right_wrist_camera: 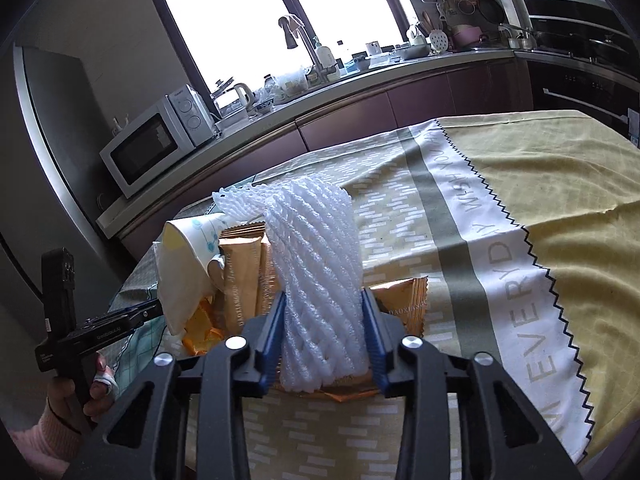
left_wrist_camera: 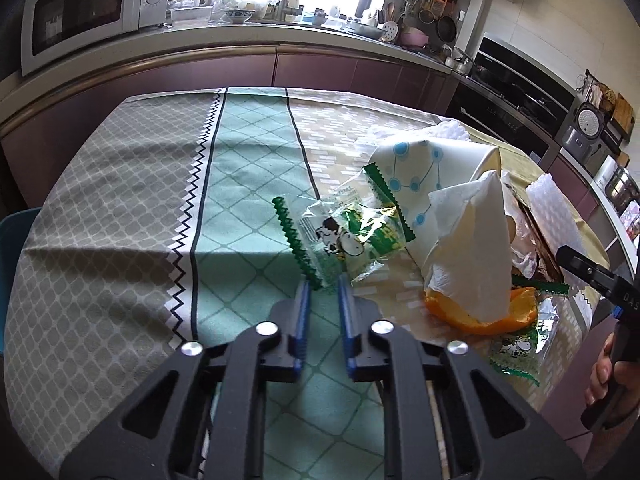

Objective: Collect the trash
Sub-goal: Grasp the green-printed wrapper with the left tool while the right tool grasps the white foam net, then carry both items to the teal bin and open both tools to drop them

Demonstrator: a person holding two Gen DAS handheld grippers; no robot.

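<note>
We see the white foam net sleeve (right_wrist_camera: 320,280) lying on the tablecloth (right_wrist_camera: 520,208) atop tan snack wrappers (right_wrist_camera: 240,276), clamped between our right gripper (right_wrist_camera: 325,308) pads. To its left, our left gripper (left_wrist_camera: 323,292) pinches the green candy wrapper's (left_wrist_camera: 344,236) near edge, beside the paper cup (left_wrist_camera: 420,176), tissue (left_wrist_camera: 468,248) and orange peel (left_wrist_camera: 480,316).

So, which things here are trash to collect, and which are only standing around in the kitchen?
Trash on the table:
- green candy wrapper
- foam fruit net
- paper cup
- tissue
- orange peel
- brown snack wrappers

Not part of it:
- microwave
- kettle
- tablecloth
</note>
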